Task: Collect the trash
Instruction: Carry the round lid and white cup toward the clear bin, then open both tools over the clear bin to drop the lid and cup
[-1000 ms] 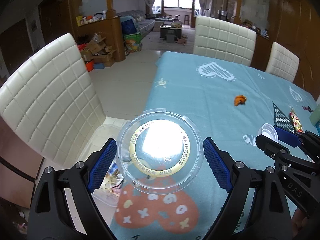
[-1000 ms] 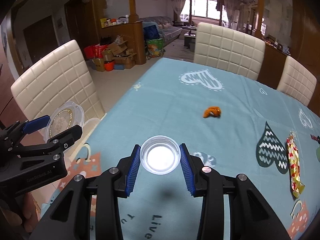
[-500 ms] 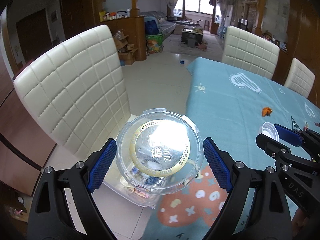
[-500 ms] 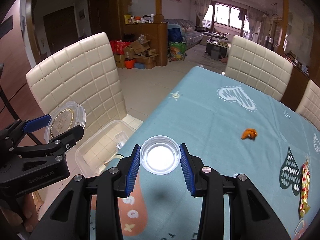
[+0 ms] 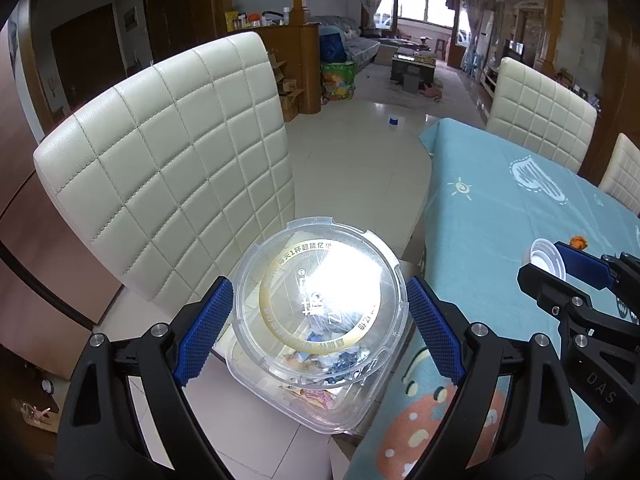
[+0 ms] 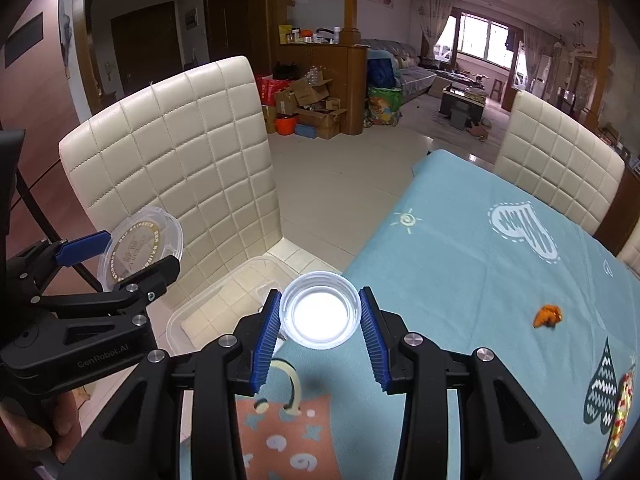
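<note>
Change: both grippers have swung off the tabletop toward the bin (image 5: pixel 336 408); a second ago the table (image 5: pixel 520 208) filled each view, now the bin sits under the left gripper (image 5: pixel 320 320).
Meaning: carry is nearly over, I judge; drop is the next step, not yet done.
Left gripper: spread wide yet pinching the lid (image 5: pixel 318 294) by its rim, a pad on either side.
Lid: directly above the bin, tilted, flat face toward the camera; round, so no long axis.
Right gripper (image 6: pixel 320 322): partly closed, pads clamping the cup (image 6: pixel 319 315) on two sides.
Cup: mouth faces the camera, its axis along the fingers; it hangs over the table edge, just beside the bin's near corner.
Bin: clear, on the floor between chair (image 5: pixel 172 168) and table, with wrappers inside, probably paper, seen only through the lid.
Left behind: peel (image 6: pixel 548 316) and wrapper (image 6: pixel 620 412) on the table, well away from the bin.
</note>
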Motion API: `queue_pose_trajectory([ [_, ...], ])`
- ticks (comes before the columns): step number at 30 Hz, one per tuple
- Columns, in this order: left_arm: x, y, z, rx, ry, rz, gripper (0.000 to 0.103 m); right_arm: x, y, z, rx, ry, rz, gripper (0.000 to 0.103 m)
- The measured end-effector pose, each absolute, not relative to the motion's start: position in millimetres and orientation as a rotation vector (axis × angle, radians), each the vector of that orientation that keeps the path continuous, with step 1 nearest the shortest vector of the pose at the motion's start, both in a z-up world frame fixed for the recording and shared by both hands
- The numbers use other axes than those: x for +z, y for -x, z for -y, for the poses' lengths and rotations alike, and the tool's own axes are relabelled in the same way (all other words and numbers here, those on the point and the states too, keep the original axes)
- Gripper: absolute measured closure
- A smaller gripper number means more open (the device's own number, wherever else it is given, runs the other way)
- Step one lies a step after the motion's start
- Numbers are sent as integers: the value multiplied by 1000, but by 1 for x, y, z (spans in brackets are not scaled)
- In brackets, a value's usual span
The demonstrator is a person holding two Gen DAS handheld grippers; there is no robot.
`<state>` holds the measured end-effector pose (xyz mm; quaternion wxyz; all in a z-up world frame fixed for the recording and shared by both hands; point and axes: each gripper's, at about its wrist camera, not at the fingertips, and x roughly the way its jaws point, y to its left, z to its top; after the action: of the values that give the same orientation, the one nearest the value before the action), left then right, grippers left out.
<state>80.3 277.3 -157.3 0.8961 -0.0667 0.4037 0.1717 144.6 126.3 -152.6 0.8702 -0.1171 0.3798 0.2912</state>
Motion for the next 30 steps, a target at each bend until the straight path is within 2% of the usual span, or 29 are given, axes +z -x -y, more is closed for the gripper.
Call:
queue_pose_trajectory([
  [4,-162,-87,-290,368,162,-848,15,-159,-153,-140,625,259,-802,64],
  [7,-166,-92,-300,402,182,-857,6,-166,-160,-146,633,263,-819,64],
  [27,-182,-84,-341,520,279,-875,4,-187,-166,-186,747,308,-864,64],
  [28,-182,-82,-343,525,286,-876,4,-187,-165,-187,762,309,-869,59],
  [29,-182,-81,-343,528,289,-876,4,-187,-164,-188,776,306,-872,46],
  [30,-182,-79,-343,530,291,-876,4,-186,-162,-188,782,304,-866,43],
])
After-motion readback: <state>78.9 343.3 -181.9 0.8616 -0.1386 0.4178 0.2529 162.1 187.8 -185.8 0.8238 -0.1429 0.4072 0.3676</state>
